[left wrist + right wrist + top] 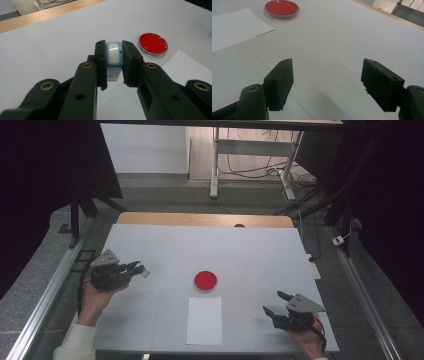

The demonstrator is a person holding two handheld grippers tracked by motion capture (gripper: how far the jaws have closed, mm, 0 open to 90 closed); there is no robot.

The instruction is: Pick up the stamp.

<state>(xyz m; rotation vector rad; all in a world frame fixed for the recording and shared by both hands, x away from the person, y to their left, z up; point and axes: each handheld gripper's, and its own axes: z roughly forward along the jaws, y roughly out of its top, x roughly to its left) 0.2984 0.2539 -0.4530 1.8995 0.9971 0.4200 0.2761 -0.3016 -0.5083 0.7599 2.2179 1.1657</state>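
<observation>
Your left gripper has its 2 black jaws closed on a small pale-blue block with a white face, pinched on both sides and held upright. The block's lower part sits between the jaw pads, just above the white table; you cannot tell whether it touches the surface. Beyond the jaws, toward the table's right edge, you see a round red dish with a clear rim lying flat. Just beside it, nearer you, a white sheet of paper lies flat. The table's wooden far edge runs along the top left.
</observation>
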